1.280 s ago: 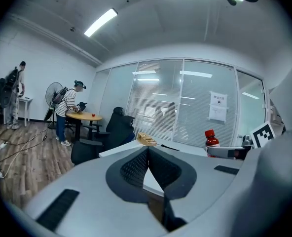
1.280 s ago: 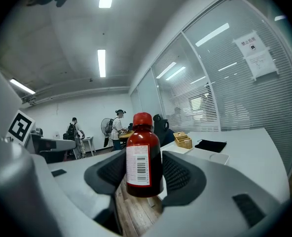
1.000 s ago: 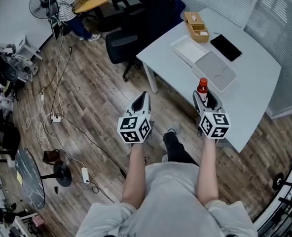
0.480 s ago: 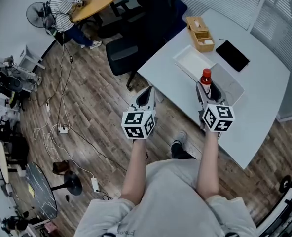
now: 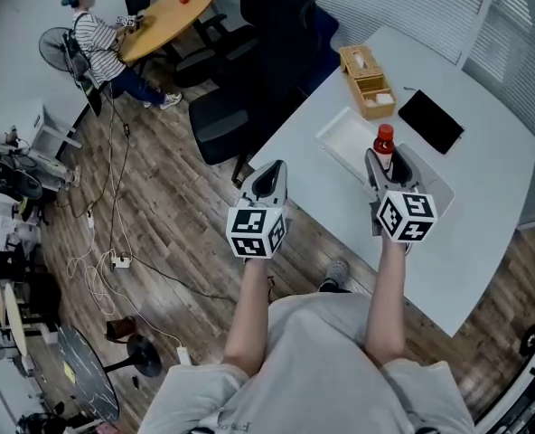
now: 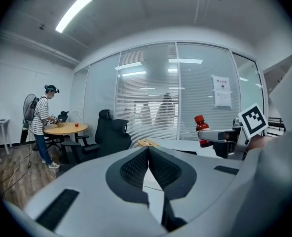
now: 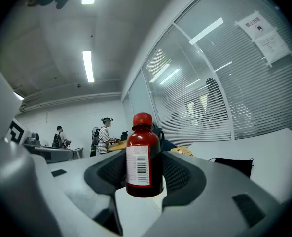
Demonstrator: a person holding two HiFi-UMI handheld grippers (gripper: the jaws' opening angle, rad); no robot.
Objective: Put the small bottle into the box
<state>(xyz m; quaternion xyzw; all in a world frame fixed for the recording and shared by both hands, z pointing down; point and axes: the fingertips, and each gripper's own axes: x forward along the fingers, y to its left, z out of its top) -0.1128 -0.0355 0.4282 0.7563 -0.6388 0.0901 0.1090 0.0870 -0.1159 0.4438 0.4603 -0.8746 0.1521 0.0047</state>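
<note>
Here the right gripper (image 5: 386,159) held the bottle (image 5: 384,141) upright above the table (image 5: 489,197), near a white tray (image 5: 344,134), with its jaws pinching the bottle's lower body. The left gripper (image 5: 267,179) hung near the table's edge, its jaws pressed together on nothing. So the pick seemed done, and the carry and the drop were left. The wooden box (image 5: 365,66) stood farther back, and the bottle was not yet in it.
</note>
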